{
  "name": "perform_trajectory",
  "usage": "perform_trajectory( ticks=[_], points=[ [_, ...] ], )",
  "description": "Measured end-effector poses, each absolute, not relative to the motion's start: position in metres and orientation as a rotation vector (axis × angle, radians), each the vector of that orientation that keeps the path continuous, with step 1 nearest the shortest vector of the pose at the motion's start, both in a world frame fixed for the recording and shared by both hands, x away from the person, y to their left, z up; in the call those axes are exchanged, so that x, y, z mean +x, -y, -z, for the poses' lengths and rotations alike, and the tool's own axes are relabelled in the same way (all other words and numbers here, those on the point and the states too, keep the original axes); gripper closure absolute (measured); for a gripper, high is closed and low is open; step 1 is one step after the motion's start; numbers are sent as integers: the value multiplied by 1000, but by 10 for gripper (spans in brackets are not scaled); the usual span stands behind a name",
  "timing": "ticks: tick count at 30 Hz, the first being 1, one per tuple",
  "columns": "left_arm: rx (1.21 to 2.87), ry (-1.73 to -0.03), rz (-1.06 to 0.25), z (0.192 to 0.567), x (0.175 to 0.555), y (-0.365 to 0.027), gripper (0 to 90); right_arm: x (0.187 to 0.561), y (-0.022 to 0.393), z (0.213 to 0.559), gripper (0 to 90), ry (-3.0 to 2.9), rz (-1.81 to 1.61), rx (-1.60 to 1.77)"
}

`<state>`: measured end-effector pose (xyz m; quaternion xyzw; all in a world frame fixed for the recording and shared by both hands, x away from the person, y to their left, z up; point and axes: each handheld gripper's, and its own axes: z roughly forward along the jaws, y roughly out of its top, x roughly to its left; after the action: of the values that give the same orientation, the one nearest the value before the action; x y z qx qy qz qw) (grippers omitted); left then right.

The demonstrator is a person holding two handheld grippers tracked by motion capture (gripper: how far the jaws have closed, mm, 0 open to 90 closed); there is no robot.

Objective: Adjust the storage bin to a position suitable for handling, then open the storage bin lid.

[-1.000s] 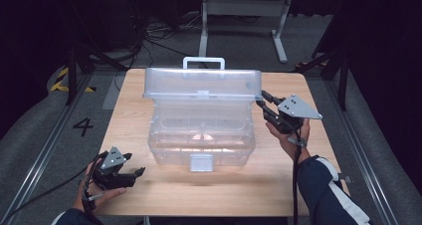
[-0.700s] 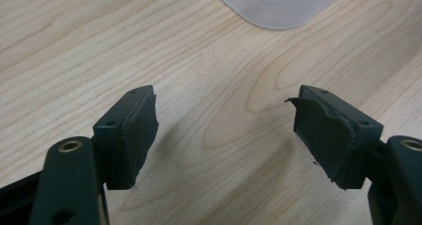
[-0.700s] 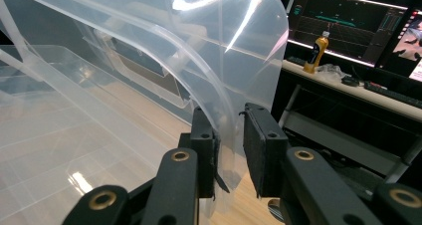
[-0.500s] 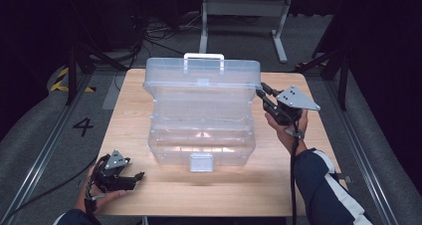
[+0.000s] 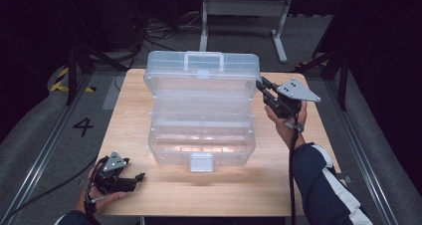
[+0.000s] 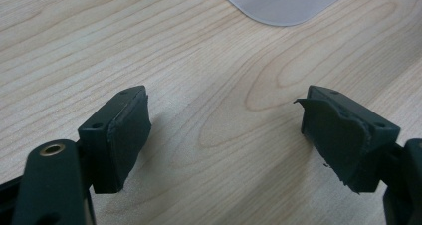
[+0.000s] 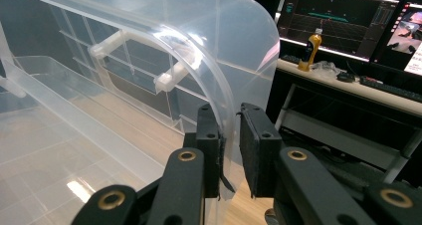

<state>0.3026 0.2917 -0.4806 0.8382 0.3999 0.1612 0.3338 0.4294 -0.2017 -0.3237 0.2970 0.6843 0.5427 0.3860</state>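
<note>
The right gripper [image 5: 263,87] pinches the raised lid [image 7: 219,51] of the clear box [image 5: 199,135] at the surface's [image 5: 278,185] centre; its own view shows the rim between the pads. At seven o'clock, the left gripper [image 6: 224,135], just been opening, stands spread, holding nothing.

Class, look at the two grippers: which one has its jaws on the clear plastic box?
The right gripper: its jaws pinch the raised lid's edge. The left gripper rests open over bare table.

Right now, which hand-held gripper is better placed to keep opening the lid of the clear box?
Right. The right hand-held gripper already pinches the lid's side edge, while the left hand-held gripper rests open on the table, apart from the clear box.
</note>
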Motion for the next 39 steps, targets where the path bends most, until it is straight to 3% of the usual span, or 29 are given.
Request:
perform_trajectory(
  ticks=[39],
  points=[
    [2192,-1036,-411,481,304,-292,191,461,201,312,819,-1750,-1397,818]
  ],
)
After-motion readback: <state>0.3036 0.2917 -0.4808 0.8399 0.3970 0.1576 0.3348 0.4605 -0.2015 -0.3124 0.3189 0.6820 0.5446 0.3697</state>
